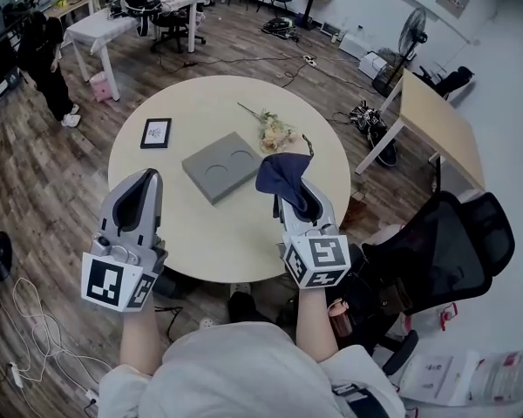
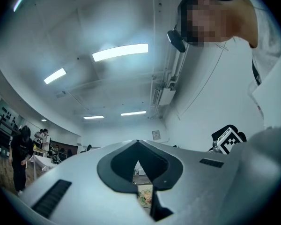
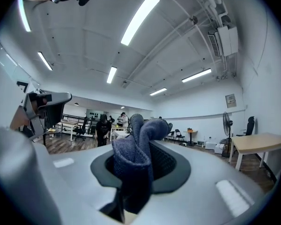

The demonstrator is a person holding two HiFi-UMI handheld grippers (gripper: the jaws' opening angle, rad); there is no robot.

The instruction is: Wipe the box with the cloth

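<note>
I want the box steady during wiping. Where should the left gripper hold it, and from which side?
Probably its left corner, from the left. The grey box lies flat and low, with that corner facing the left gripper; its jaws, now shut, could open and close across the corner's two sides, leaving the top free for the cloth.

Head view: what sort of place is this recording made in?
Probably an open office or lab workspace: a black office chair, a standing fan and work desks around the round table.
</note>
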